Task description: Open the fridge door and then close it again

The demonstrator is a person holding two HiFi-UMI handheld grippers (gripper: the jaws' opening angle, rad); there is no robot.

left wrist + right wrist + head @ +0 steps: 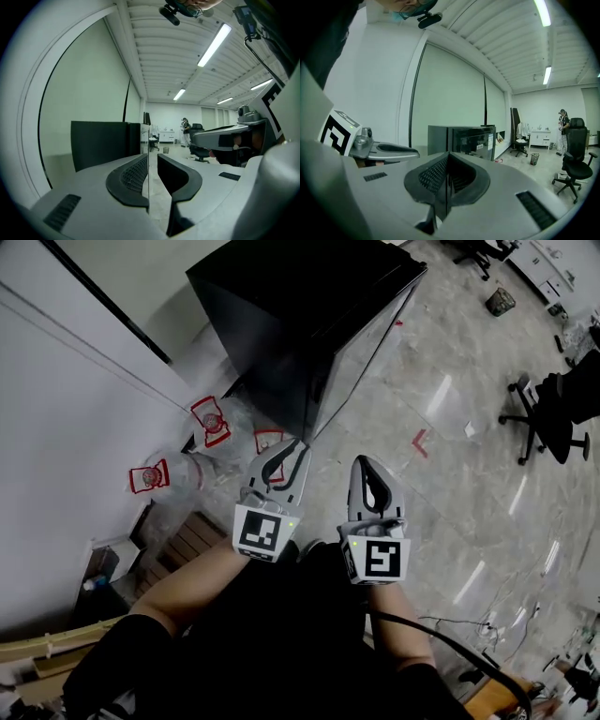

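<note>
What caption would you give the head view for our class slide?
The left hand-held gripper and right hand-held gripper held short of the black fridge, door shut.

Fridge (309, 324): glossy black. My left hand-held gripper (291, 454) and right hand-held gripper (364, 465): grey (marker cubes (260, 532) black-and-white). Floor (469, 484): mottled grey, red tape mark (419, 441).

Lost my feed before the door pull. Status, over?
Left gripper jaws slightly apart, empty; right gripper shut, empty. Black glass-fronted fridge ahead, untouched, door looks shut. Clear red-labelled bottles on floor beside it, left of path.
</note>
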